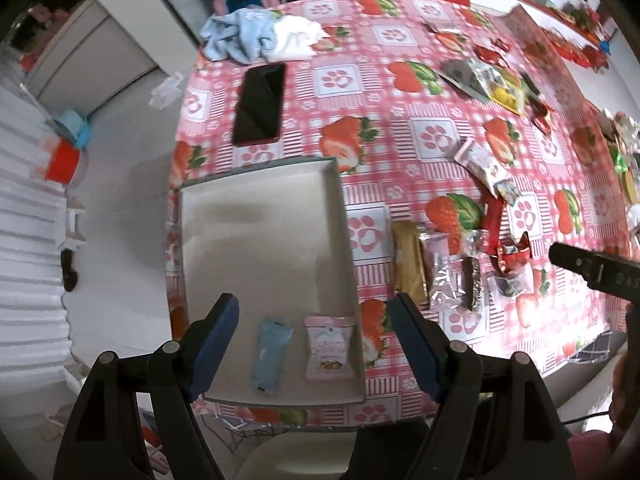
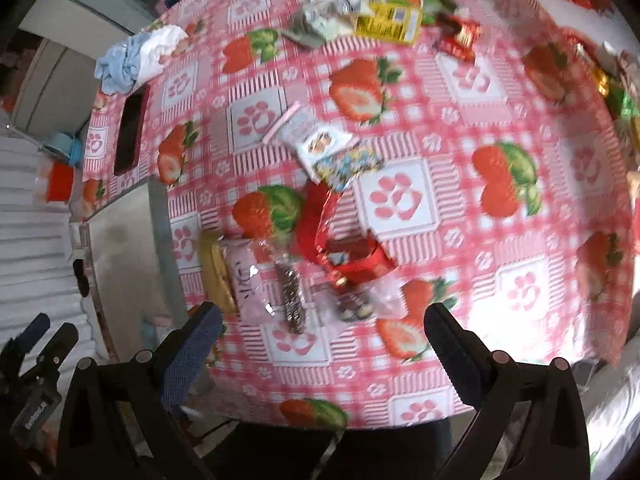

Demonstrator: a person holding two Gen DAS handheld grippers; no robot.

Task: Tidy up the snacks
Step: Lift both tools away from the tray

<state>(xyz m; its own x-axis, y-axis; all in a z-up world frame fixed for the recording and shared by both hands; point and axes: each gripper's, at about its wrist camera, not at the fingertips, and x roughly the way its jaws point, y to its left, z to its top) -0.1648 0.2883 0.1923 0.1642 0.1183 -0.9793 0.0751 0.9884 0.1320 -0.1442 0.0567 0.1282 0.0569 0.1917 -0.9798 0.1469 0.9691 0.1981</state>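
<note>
Lower centre of the left view: box (image 1: 260, 216) holding blue packet (image 1: 272, 356) and pink packet (image 1: 330, 346), apparently sorted, left gripper (image 1: 312, 344) apart and empty above; loose snacks (image 2: 288, 280) mid-frame of the right view await right gripper (image 2: 320, 344), apart, empty.

This looks like a lived-in home room, since a round table under a pink checked plastic cloth (image 1: 400, 152) printed with strawberries and paw marks carries a black smartphone (image 1: 260, 104), a crumpled heap of pale blue and white cloth (image 1: 256, 38) and scattered wrapped snacks (image 2: 320, 264).
</note>
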